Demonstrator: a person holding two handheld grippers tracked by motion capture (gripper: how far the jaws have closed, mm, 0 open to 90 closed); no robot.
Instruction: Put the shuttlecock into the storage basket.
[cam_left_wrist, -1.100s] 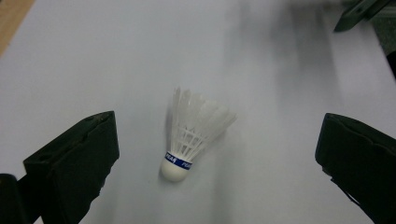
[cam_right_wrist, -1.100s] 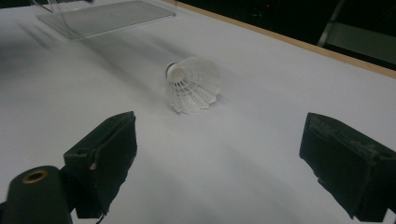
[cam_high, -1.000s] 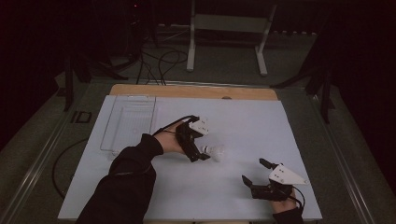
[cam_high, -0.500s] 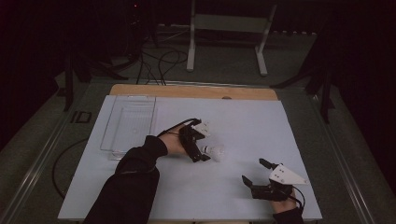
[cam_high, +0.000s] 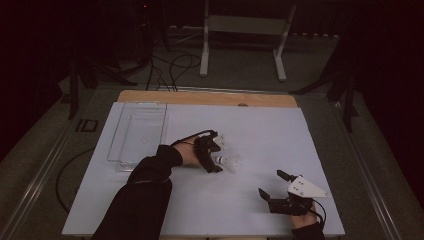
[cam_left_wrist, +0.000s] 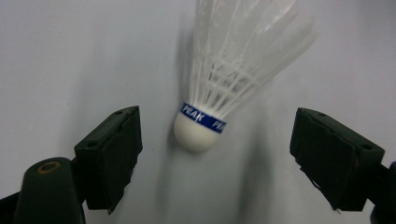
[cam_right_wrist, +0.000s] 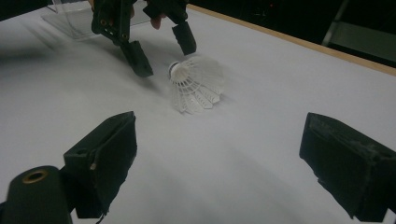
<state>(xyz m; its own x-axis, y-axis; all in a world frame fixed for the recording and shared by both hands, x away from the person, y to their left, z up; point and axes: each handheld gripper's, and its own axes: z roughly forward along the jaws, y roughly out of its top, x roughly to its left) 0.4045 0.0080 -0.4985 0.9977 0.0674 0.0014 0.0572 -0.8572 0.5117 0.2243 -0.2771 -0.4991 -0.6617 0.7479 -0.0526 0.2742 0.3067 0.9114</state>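
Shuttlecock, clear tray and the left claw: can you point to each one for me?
shuttlecock (cam_left_wrist: 195, 135), left gripper view, on its round white cork tip.
clear tray (cam_high: 137, 132), high view, on its see-through floor.
left claw (cam_high: 217, 155), high view, midway between its two black tips, just above the shuttlecock.

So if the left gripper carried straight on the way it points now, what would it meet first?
Most likely the white feathered shuttlecock lying on the white table sheet. Its rounded cork end with the blue band sits between the left gripper jaws, which have just been closing and are not touching it.
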